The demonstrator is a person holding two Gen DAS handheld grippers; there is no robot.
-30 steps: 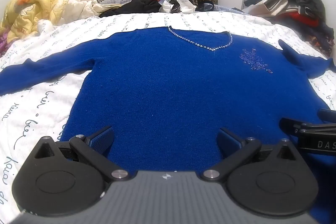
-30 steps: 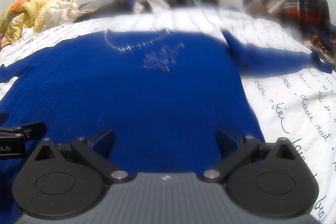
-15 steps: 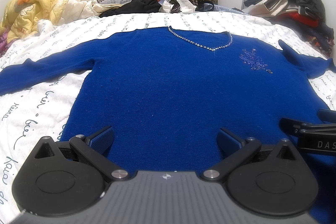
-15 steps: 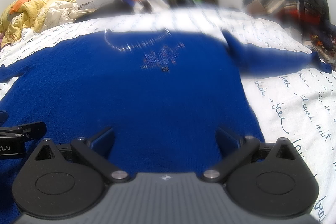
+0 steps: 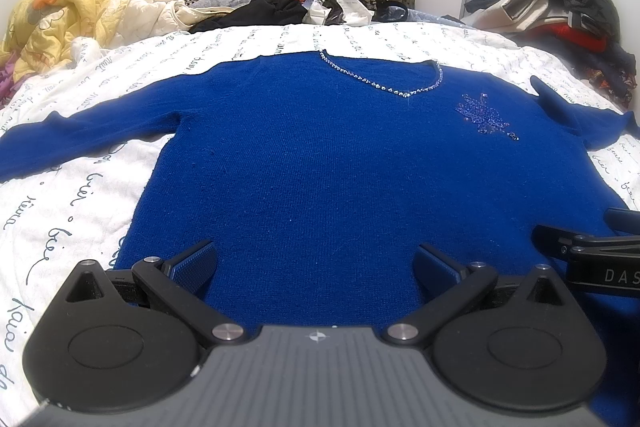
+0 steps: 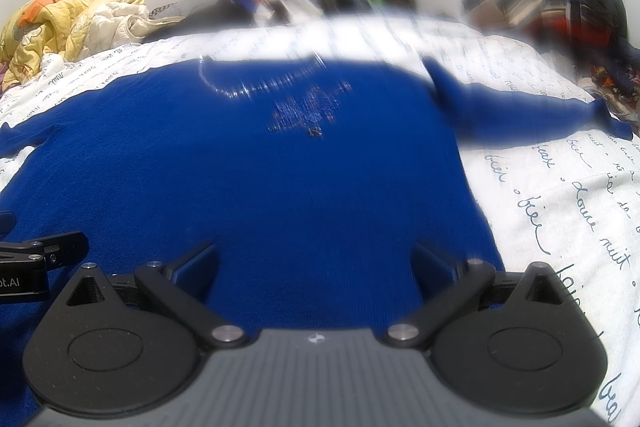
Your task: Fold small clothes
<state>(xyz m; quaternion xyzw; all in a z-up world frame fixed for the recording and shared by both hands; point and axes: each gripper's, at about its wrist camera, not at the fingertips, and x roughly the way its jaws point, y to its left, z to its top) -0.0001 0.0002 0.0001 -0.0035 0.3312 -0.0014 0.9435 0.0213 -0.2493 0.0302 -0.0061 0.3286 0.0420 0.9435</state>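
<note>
No change over last second: your left claw (image 5: 314, 263) and right claw (image 6: 314, 263) still wide open, empty, parked at hem, 6 o'clock. Blue sweater (image 5: 340, 163) flat on bed (image 5: 60, 211), sleeves spread. Folding not started.

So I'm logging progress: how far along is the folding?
Done: the blue sweater lies spread flat on the white bedspread, both sleeves out. In hand: nothing; left gripper and right gripper hover at the hem, jaws open. Left: every fold.
</note>
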